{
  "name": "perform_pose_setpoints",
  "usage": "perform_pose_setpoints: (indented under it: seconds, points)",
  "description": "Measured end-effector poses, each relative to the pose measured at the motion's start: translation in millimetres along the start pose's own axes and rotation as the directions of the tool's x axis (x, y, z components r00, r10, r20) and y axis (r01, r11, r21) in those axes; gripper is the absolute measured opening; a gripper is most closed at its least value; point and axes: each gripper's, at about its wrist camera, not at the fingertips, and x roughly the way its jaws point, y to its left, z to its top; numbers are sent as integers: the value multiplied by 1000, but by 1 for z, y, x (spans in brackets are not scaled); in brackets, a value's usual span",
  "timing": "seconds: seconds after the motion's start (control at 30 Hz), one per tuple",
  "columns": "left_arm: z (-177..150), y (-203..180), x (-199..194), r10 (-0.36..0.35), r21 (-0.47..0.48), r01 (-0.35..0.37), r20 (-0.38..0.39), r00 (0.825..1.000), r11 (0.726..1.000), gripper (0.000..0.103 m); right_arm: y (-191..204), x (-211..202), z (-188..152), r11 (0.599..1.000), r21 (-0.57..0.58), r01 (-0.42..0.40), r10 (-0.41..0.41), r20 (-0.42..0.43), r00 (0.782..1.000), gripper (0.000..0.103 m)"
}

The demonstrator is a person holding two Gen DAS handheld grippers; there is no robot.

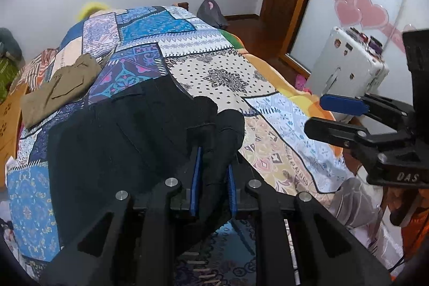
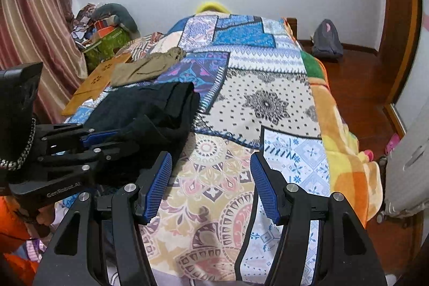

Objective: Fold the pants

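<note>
Black pants point(image 1: 120, 130) lie partly folded on the patchwork bedspread point(image 1: 222, 77); they also show in the right wrist view point(image 2: 150, 111). My left gripper point(image 1: 213, 173) is shut on a bunched edge of the black pants, which rises between its blue pads. It shows from the side in the right wrist view point(image 2: 107, 137), gripping the cloth. My right gripper point(image 2: 211, 184) is open and empty above the bedspread point(image 2: 268, 103), to the right of the pants. It shows in the left wrist view point(image 1: 316, 114), open, off the bed's right edge.
Folded olive-brown pants point(image 1: 59, 87) lie on the bed beyond the black ones, also in the right wrist view point(image 2: 144, 69). A white suitcase point(image 1: 348, 60) stands by the bed's right side. A backpack point(image 2: 327, 40) sits on the wooden floor. Curtain and clutter point(image 2: 107, 28) at far left.
</note>
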Motion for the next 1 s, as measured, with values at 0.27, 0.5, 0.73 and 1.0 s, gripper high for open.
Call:
perform_pose_setpoints:
  seconds: [0.27, 0.5, 0.73, 1.0]
  points:
    - [3, 16, -7, -75, -97, 73, -15, 997, 993, 53, 16, -11, 12, 999, -31, -19, 21, 58, 998, 58]
    - [7, 27, -44, 3, -90, 9, 131, 991, 996, 77, 22, -6, 16, 999, -33, -33, 36, 66, 997, 60]
    - [-3, 84, -59, 196, -117, -180, 143, 970, 977, 77, 39, 10, 19, 995, -54, -82, 85, 54, 995, 60]
    - [-59, 132, -30, 277, -146, -279, -28, 960, 949, 78, 81, 51, 18, 978, -131, -165, 165, -11, 986, 60]
